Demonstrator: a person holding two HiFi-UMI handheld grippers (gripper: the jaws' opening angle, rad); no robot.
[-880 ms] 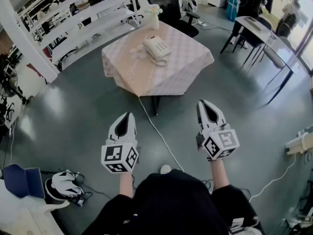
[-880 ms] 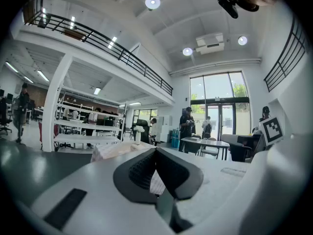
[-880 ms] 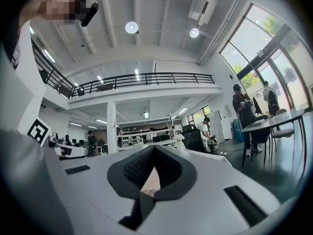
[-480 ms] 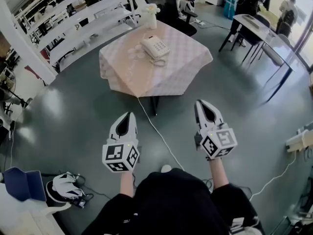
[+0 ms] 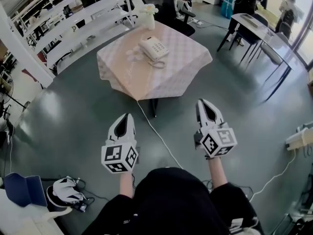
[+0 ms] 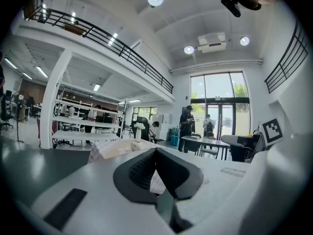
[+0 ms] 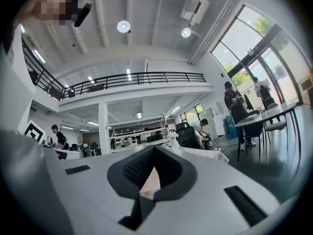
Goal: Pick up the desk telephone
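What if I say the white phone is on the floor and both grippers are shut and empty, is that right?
No. The head view shows the phone on the table instead. The left gripper and right gripper are shut and empty.

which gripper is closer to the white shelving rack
Left. In the head view the left gripper is below-right of the white shelving rack; the right gripper is farther right.

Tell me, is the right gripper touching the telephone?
Apart. The head view shows the right gripper held above the floor, well short of the table where the telephone sits.
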